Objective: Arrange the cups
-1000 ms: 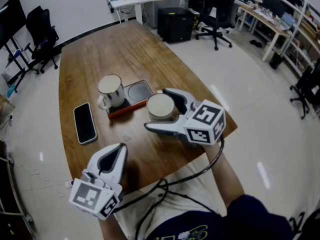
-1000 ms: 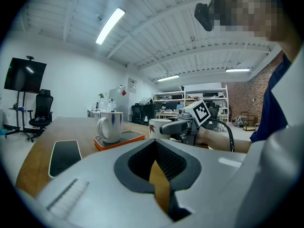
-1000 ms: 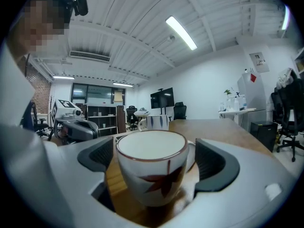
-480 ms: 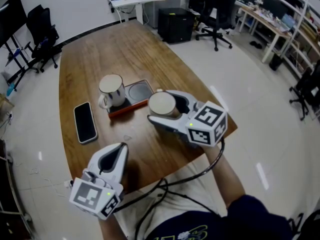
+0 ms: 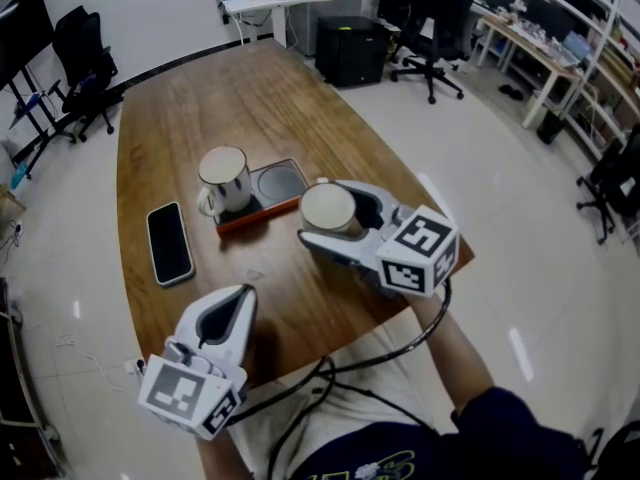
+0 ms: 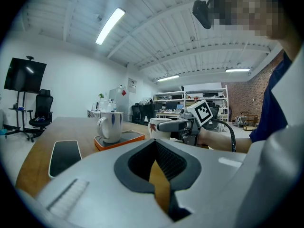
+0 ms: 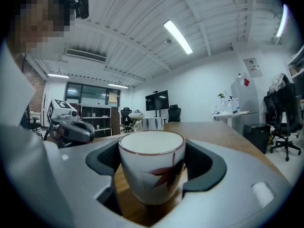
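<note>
Cup w/ a red-brown leaf motif (image 5: 327, 208) is found just right of frame centre in the head view, upright and mouth up over the wooden table (image 5: 230, 98). Whether it is resting on the top or raised a little can't be told. It is clasped by the right gripper (image 5: 314, 211), whose jaws have just been closing w/ the cup btw. them. In the right gripper view the pads are seen pressed on its two sides. The left gripper (image 5: 241, 299) is held at lower left, well apart from the cups, jaws brought together at the tips w/ nothing btw. them. A handled mug (image 5: 222, 180) is seen up-left of centre, set on the left pad of an orange-edged tray (image 5: 262, 218). The tray's right pad (image 5: 279, 182) is bare and lies just up-left of the gripped cup. The coming move is judged to turn on that relation: the cup's long axis is vertical, the free pad is just beside it toward upper left, and the right hand is by far the nearer. A slight lift and shift would prob. be needed, w/ care taken not to knock the mug. A dark phone (image 5: 169, 245) lies left of the tray. No brand or legible writing is made out, only black-and-white squares on the marker cube (image 5: 418, 249) and a blue mark on the mug.
</note>
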`<control>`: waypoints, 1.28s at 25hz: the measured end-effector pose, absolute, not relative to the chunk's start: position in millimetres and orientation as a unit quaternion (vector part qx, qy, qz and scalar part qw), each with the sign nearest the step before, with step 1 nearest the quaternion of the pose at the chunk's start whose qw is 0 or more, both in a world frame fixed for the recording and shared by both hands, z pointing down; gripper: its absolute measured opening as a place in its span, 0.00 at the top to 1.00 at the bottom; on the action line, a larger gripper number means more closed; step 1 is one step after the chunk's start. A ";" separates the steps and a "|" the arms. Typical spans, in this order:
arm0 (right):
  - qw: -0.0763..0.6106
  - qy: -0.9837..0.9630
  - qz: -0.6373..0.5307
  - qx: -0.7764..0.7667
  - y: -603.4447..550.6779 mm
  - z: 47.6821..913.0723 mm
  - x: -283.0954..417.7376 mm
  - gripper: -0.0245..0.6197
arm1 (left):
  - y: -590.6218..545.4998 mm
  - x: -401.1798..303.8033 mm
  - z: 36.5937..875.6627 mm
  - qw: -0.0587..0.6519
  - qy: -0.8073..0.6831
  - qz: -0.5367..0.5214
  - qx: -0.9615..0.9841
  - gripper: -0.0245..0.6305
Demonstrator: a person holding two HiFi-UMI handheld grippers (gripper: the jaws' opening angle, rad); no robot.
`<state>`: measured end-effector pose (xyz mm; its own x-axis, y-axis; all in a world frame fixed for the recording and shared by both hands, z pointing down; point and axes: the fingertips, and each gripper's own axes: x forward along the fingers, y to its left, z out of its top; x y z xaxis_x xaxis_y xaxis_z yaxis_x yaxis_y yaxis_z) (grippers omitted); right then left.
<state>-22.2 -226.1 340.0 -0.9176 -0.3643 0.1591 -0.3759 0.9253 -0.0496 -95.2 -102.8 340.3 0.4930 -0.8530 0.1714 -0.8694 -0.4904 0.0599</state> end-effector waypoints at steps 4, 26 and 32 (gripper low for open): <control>0.069 -0.979 0.037 0.190 -225.6 338.6 -21.1 0.36 | -102.8 -94.9 341.2 0.069 -0.500 0.058 0.861 0.96; 0.053 -0.980 0.009 0.193 -300.1 290.6 -68.8 0.36 | -100.8 -92.8 342.9 0.081 -0.501 0.053 0.860 0.96; 0.076 -0.978 0.005 0.196 -322.9 309.8 -90.6 0.36 | -100.5 -92.8 342.5 0.081 -0.501 0.052 0.860 0.96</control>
